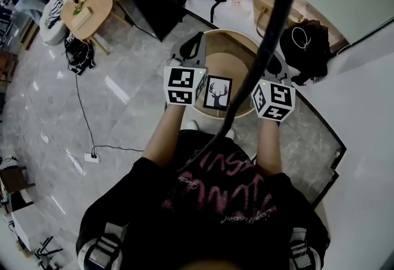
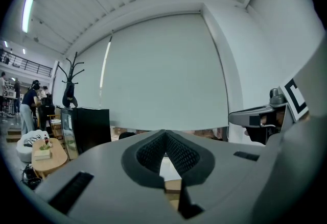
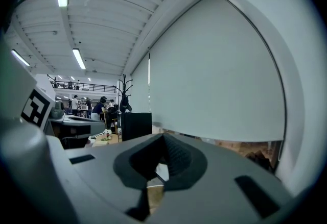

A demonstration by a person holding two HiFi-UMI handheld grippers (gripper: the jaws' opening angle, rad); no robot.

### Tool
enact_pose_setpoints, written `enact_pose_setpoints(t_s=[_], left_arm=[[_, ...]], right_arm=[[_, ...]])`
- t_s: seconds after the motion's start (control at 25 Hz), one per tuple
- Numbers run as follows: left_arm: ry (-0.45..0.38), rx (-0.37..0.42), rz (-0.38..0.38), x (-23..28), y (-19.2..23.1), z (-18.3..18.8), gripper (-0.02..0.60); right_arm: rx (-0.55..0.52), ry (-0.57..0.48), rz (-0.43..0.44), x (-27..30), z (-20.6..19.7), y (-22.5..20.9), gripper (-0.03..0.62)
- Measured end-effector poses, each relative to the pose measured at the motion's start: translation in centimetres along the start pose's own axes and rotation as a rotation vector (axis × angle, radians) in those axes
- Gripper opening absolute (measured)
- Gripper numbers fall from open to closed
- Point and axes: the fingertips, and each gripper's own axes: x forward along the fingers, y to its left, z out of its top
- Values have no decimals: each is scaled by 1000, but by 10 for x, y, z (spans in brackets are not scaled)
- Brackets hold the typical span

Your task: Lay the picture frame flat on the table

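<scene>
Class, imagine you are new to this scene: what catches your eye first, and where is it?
A black picture frame with a deer silhouette sits on the round wooden table, between the two grippers. The left gripper and right gripper both have jaws together, holding nothing. A thick black cable hangs across the middle.

A round, pale wooden counter is sitting in the upper middle of the head view, standing on a grey, glossy stone floor. A black picture frame with a deer silhouette is resting at the counter's lower rim, apparently standing upright, its face turned toward the bottom of the view.
</scene>
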Motion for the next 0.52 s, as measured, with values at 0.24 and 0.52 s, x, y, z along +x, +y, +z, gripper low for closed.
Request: enact_pose_setpoints(t_s=[0.24,0.52], left_arm=[[-13,-8,-25,6,-3,3,9],[-14,5,-43,12,-1,5,9]], right_arm=[[0,-2,-6,3,-1,-3,20],[-7,12,-11,10,-2,-1,20]])
